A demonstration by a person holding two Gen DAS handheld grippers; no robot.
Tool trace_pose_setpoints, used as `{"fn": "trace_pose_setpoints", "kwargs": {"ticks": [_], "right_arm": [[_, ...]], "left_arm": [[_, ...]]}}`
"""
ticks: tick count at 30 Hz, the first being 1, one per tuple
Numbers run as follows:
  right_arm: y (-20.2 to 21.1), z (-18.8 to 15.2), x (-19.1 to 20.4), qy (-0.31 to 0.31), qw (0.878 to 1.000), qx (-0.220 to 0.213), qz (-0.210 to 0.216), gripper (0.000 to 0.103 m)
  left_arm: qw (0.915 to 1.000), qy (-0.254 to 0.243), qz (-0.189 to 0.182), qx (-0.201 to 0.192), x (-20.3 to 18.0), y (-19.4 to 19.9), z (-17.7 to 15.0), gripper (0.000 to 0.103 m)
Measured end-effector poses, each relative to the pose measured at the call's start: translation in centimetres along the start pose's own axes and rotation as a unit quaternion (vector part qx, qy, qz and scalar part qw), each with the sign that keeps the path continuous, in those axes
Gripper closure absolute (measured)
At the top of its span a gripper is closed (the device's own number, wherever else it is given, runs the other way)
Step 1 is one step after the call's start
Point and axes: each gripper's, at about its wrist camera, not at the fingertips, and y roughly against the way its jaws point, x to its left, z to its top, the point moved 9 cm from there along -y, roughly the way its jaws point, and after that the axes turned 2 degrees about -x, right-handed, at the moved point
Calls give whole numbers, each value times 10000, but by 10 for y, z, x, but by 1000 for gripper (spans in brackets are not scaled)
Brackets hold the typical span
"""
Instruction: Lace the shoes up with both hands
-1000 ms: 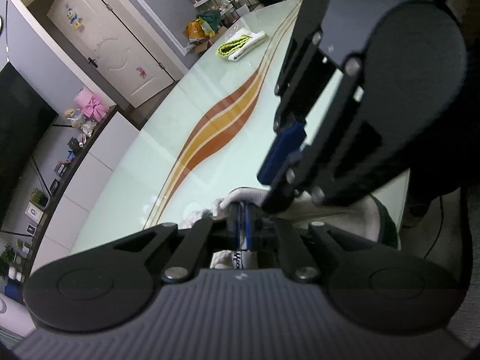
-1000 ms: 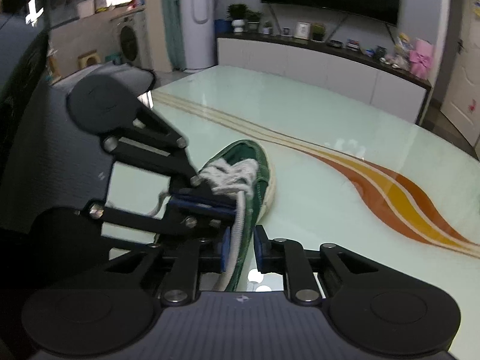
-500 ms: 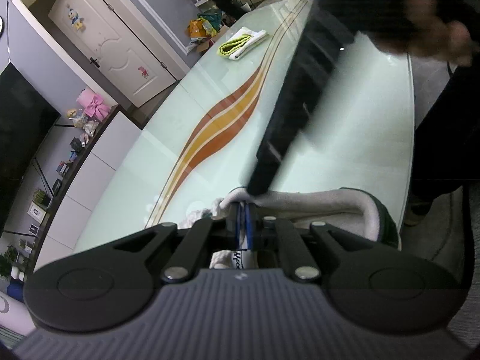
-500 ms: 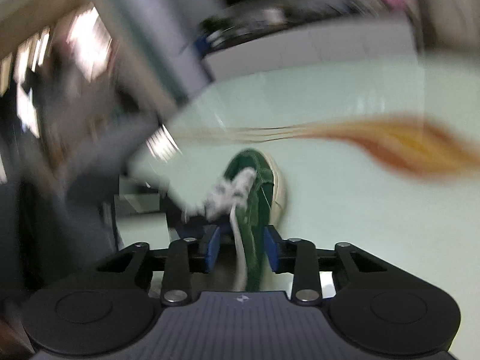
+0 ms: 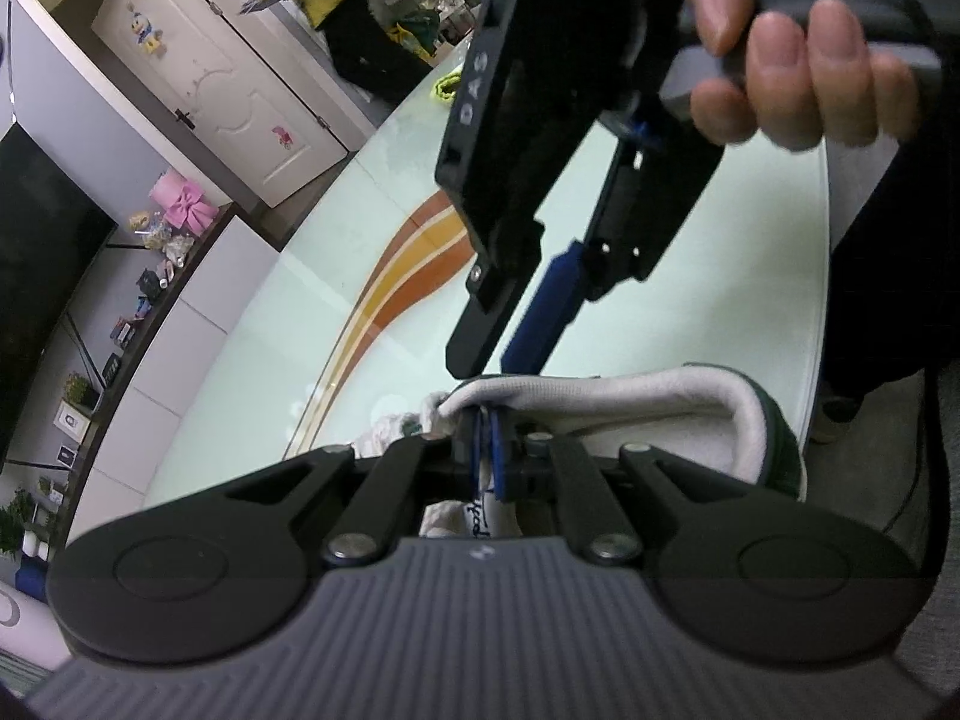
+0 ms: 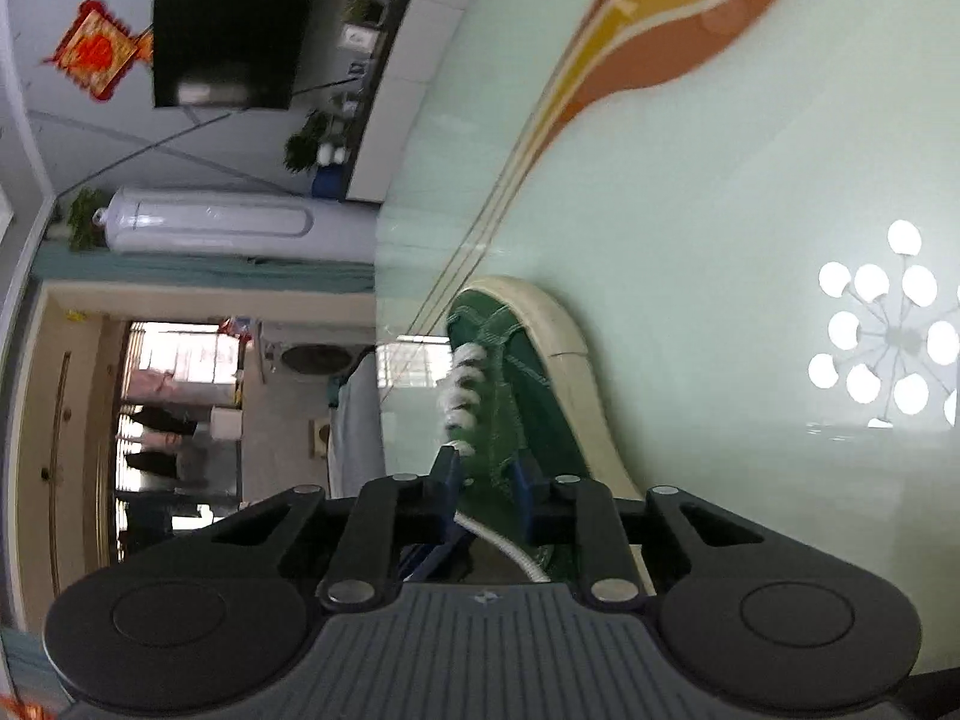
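A green canvas shoe (image 6: pixel 528 384) with a cream sole and white laces (image 6: pixel 459 390) lies on the glass table (image 6: pixel 690 228). My left gripper (image 5: pixel 487 450) is shut on the shoe's white tongue (image 5: pixel 483 510), just inside the padded collar (image 5: pixel 660 390). My right gripper (image 6: pixel 486 483), held by a hand (image 5: pixel 780 54), hovers over the shoe opening with its blue pad (image 5: pixel 543 312) pointing down. Its fingers stand apart. A loose white lace end (image 6: pixel 504 543) runs between them without being pinched.
The pale table (image 5: pixel 690 252) carries an orange and yellow swirl (image 5: pixel 414 264). A yellow-green item (image 5: pixel 444 84) lies at its far end. A dark sleeve (image 5: pixel 900 210) fills the right side. A low cabinet, a television and a door line the room.
My right gripper has rolled about a quarter turn and lifted over the shoe opening, its fingers spread around the lace. The left gripper keeps its hold and has not moved.
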Motion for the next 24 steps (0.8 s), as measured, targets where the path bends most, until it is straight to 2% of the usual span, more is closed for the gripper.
{"fn": "trace_pose_setpoints", "kwargs": {"ticks": [3, 7, 11, 12, 14, 17, 24], "right_arm": [[2, 1, 0, 31, 10000, -8, 4, 81], [2, 4, 0, 32, 9999, -47, 129, 93], [0, 5, -1, -86, 9998, -44, 200, 97], [0, 5, -2, -110, 9997, -47, 200, 102], [1, 5, -4, -242, 9994, -98, 223, 102], [4, 6, -5, -309, 9990, -219, 248, 103], [24, 27, 0, -85, 9956, -913, 198, 103]], "left_arm": [[10000, -2, 12, 4, 0, 0, 1, 98], [10000, 4, 25, 13, -1, 0, 2, 98], [10000, -7, 31, 35, -2, 2, 1, 98], [10000, -7, 32, 36, -2, 2, 1, 98], [10000, -14, 34, 24, -2, 2, 0, 98], [10000, -23, 44, 4, 0, 2, 1, 97], [10000, -33, 55, -7, -2, 3, 1, 97]]}}
